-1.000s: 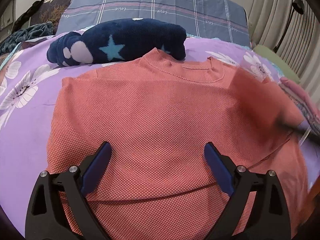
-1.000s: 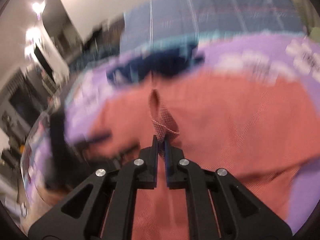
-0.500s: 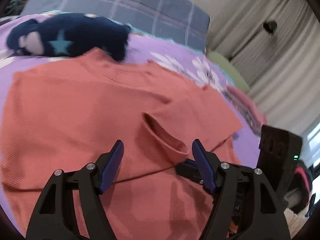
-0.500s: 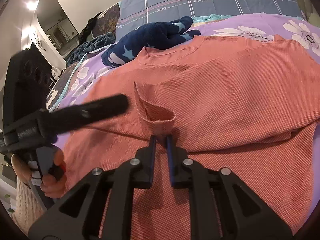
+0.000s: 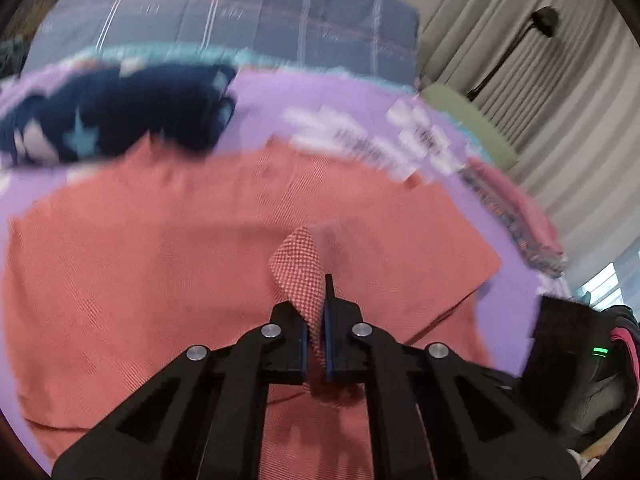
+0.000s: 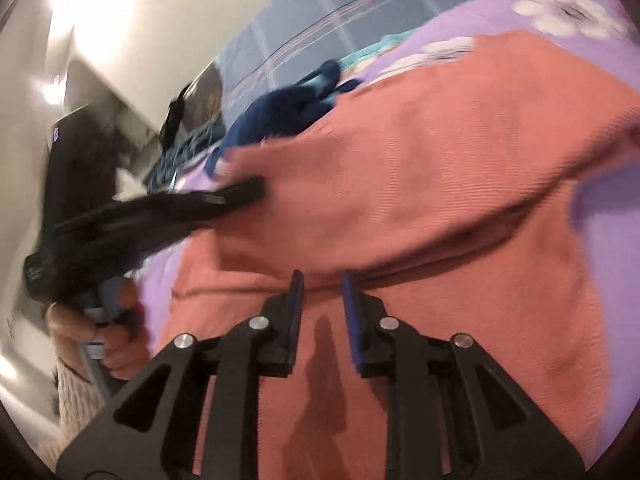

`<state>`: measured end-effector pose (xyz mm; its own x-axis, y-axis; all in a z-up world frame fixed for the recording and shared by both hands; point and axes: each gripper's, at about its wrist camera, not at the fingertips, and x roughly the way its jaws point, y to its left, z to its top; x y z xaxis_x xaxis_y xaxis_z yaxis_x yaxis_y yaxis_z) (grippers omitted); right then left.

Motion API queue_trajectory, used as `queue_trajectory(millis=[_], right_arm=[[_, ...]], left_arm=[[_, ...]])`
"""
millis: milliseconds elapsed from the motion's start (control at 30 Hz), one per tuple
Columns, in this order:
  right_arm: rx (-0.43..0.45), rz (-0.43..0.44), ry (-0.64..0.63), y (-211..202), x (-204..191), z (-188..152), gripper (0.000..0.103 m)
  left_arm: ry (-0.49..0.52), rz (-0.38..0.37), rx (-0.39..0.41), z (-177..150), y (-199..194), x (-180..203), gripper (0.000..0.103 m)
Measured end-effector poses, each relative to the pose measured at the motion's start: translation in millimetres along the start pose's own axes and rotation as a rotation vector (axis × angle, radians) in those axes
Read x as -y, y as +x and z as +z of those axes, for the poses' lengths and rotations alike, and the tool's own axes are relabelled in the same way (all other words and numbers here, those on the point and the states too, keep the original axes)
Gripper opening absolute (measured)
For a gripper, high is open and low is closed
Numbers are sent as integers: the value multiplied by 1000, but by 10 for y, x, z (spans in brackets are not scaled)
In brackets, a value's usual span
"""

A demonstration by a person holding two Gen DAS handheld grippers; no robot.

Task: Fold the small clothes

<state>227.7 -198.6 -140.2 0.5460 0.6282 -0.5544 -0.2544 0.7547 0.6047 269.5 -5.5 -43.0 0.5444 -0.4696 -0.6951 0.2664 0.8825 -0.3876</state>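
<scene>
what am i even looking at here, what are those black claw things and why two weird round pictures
The black claws are handheld two-finger grippers, one in each of a person's hands. Each carries a fisheye camera that looks out along its fingers, hence the two round, warped pictures.

The left gripper's view shows the left gripper shut on a pinched-up fold of the salmon-red shirt, which lies spread on a purple flowered bedsheet. A navy star-patterned garment lies beyond the collar, with a grey checked pillow behind.

The right gripper's view shows the right gripper with its jaws apart over the same shirt, holding nothing. At the left of that picture you can see the person's left hand holding the other gripper. Both pictures are blurred by motion.
</scene>
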Motion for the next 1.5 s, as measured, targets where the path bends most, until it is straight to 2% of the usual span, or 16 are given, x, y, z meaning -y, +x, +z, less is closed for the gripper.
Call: queue_trajectory(millis=[133,233,333,367,400,467,600,833,933,1000,1067,1133,1233,1300,1400,1500], right_arm=[[44,3,93,-74,176,63,19],[90,-25,80,-154,165,77,22],[139,-111,67,-218,153,94,23],[145,-152,85,-220,182,97,21],[134,-175,118,-198,242,101,15],[120,-186,143,-163,302,104,11],[119,-216,101,-125,219,78,14],[117,-215,94,-151,259,23,17],[116,-215,93,-143,255,55,17],[118,-213,94,-150,250,50,17],[120,-215,90,-168,228,48,17],[137,-264,49,-218,164,57,17],[197,-373,-14,-365,69,41,18],[186,-407,16,-422,158,54,17],[152,-384,102,-495,344,34,5],[155,-365,102,-585,346,10,7]], left_arm=[[58,11,111,312,-441,168,5],[99,48,148,424,-682,217,5],[114,89,161,442,-822,160,5],[114,99,165,434,-860,130,5],[112,115,167,413,-904,67,5],[101,132,169,360,-1004,-84,5],[34,176,159,257,-1135,-467,5],[-83,229,94,35,-1154,-1020,6],[-141,251,28,-125,-987,-1251,16],[-166,305,-2,-228,-884,-1386,30],[-195,336,-26,-340,-784,-1531,34],[-217,347,-38,-437,-725,-1643,38],[-183,375,-27,-515,-699,-1641,44],[-144,405,-28,-535,-677,-1603,50],[-96,455,-27,-561,-662,-1536,55],[-74,474,-25,-575,-681,-1501,57]])
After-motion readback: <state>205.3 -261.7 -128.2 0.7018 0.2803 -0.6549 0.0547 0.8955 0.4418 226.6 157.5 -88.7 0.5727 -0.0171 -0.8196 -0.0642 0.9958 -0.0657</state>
